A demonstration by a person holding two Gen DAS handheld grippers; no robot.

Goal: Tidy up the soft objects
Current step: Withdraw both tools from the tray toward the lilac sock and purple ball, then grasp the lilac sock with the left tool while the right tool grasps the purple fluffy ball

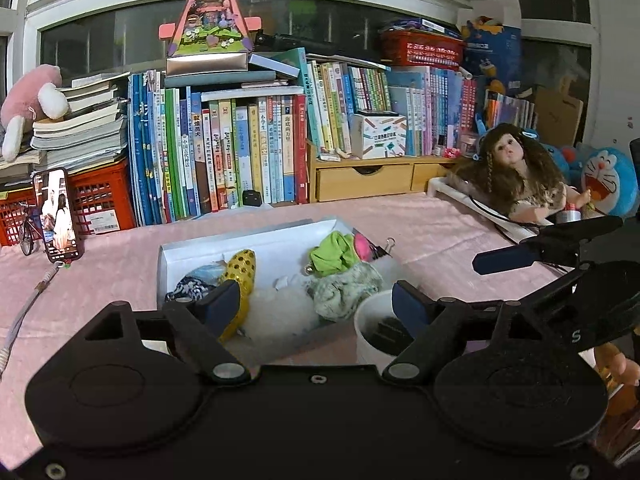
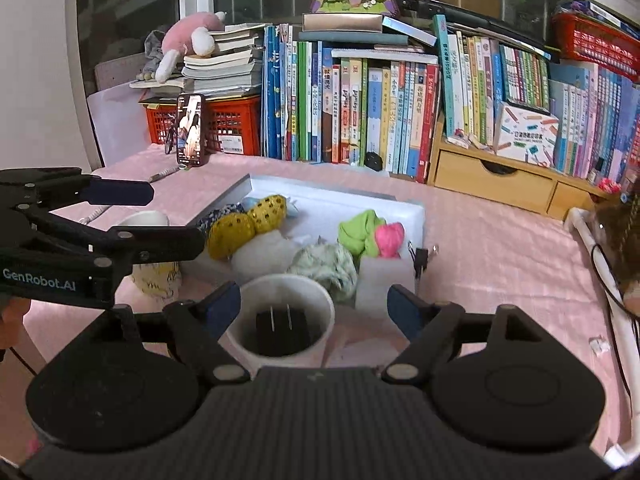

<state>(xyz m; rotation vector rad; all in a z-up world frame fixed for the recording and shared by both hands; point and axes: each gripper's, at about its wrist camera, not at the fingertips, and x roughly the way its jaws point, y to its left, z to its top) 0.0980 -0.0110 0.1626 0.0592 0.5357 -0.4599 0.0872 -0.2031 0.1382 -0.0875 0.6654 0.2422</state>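
Note:
A shallow white box (image 1: 168,256) (image 2: 416,212) on the pink tablecloth holds the soft things. Among them are a yellow sequined scrunchie (image 1: 242,270) (image 2: 248,224), a green one (image 1: 334,254) (image 2: 360,232), a pink one (image 2: 390,238), a pale mottled one (image 1: 346,290) (image 2: 326,266) and a white fluffy one (image 1: 276,312). My left gripper (image 1: 316,306) (image 2: 178,218) hovers open over the box's near edge with nothing between its fingers. My right gripper (image 2: 316,306) is open, and a white cup (image 2: 280,320) (image 1: 374,328) shows between its fingers, untouched.
Behind the box are rows of books (image 1: 248,152), red crates (image 1: 100,200) and a propped phone (image 1: 58,216). A doll (image 1: 516,176) lies at the right. A second cup with yellow print (image 2: 156,280) stands under the left gripper. A binder clip (image 2: 420,258) sits beside the box.

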